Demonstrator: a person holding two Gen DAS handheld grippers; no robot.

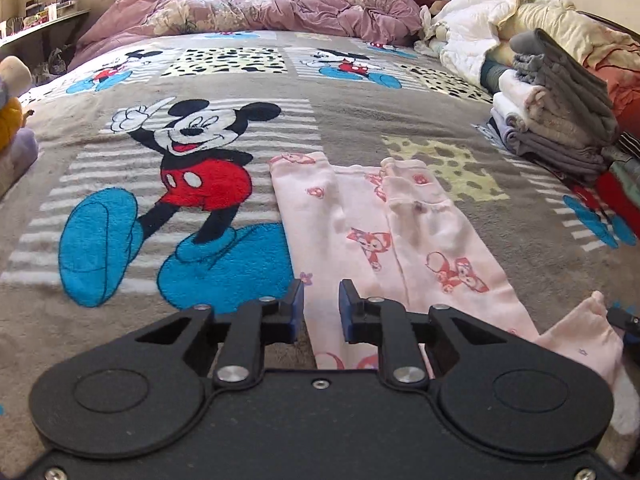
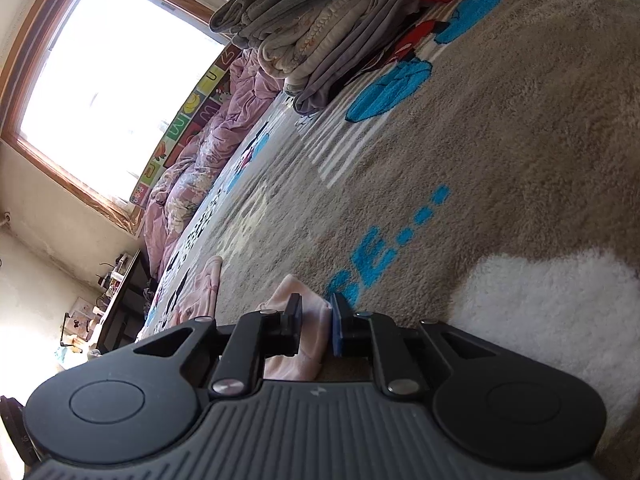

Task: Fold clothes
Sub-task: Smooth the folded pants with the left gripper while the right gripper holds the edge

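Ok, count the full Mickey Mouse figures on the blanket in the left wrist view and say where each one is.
3 full ones: the big Mickey left of the pink garment, a small one far left, and another far centre-right. Cut-off blue and red patches at the right edge may be more.

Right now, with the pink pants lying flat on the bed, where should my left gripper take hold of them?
Take the pink pants at the near edge just ahead of the left gripper, coming in low from the near side. The fabric lies flat on the blanket, and the open jaws already straddle that edge. The right gripper has the other near corner between its fingers.
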